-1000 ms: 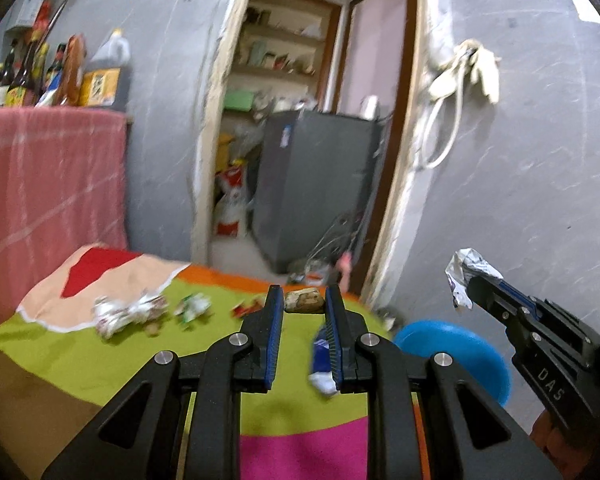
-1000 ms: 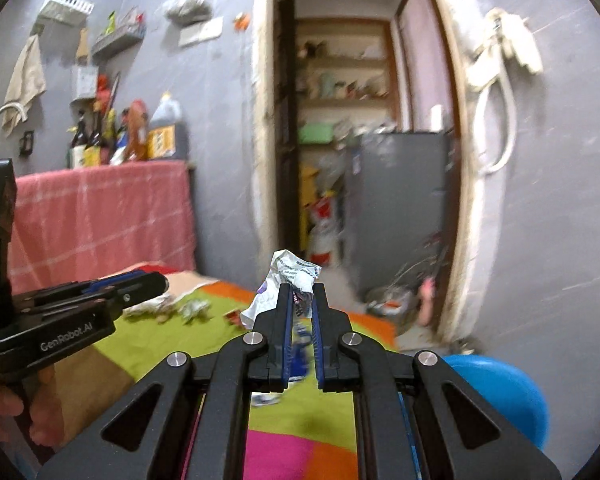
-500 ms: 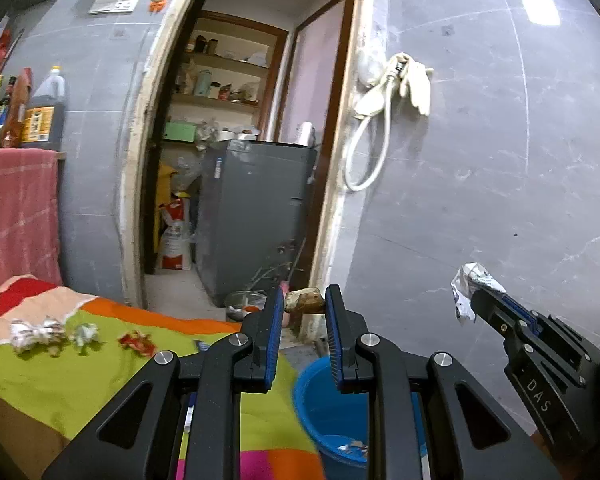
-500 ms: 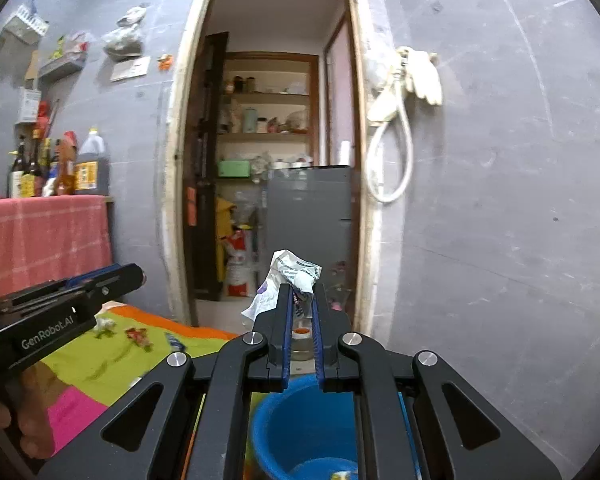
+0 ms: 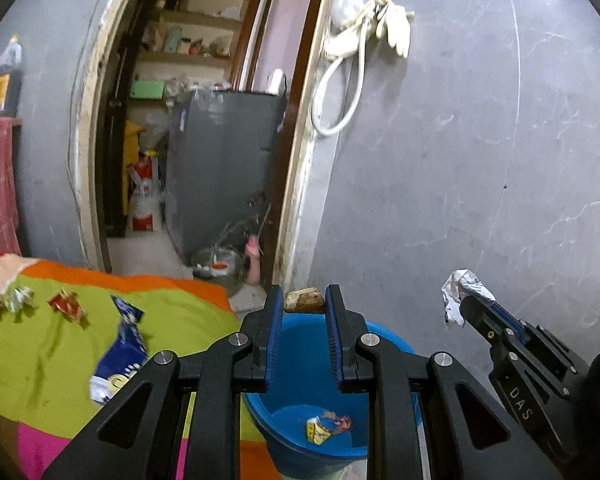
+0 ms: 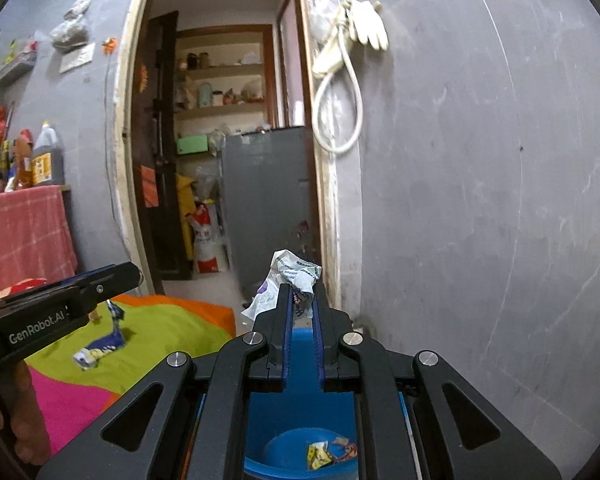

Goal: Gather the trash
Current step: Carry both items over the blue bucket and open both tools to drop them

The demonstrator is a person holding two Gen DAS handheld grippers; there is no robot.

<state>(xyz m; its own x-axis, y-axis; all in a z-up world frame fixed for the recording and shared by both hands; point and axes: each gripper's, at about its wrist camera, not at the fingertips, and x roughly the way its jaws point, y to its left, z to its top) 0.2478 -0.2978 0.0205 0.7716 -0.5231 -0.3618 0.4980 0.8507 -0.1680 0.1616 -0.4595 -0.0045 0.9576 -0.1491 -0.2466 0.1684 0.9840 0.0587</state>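
Observation:
My left gripper (image 5: 303, 300) is shut on a small brown scrap of trash (image 5: 305, 300) and holds it above the blue bucket (image 5: 300, 436). My right gripper (image 6: 302, 294) is shut on a crumpled white wrapper (image 6: 290, 278), also above the bucket (image 6: 300, 456); it shows at the right of the left wrist view (image 5: 458, 294). A yellow-red wrapper (image 5: 326, 428) lies in the bucket's bottom. On the colourful cloth (image 5: 60, 368) lie a blue wrapper (image 5: 122, 354), a red wrapper (image 5: 67, 306) and crumpled bits (image 5: 4, 300).
A grey wall (image 5: 480, 180) stands close behind the bucket. An open doorway (image 5: 188, 140) shows a grey fridge (image 5: 224, 168) and shelves. White gloves and a hose (image 5: 364, 32) hang on the wall. Bottles (image 6: 40, 160) stand above a pink cloth at left.
Both grippers have swung right from over the cloth-covered table to above the blue bucket, each still holding its piece of trash. The bucket's inside has come into view.

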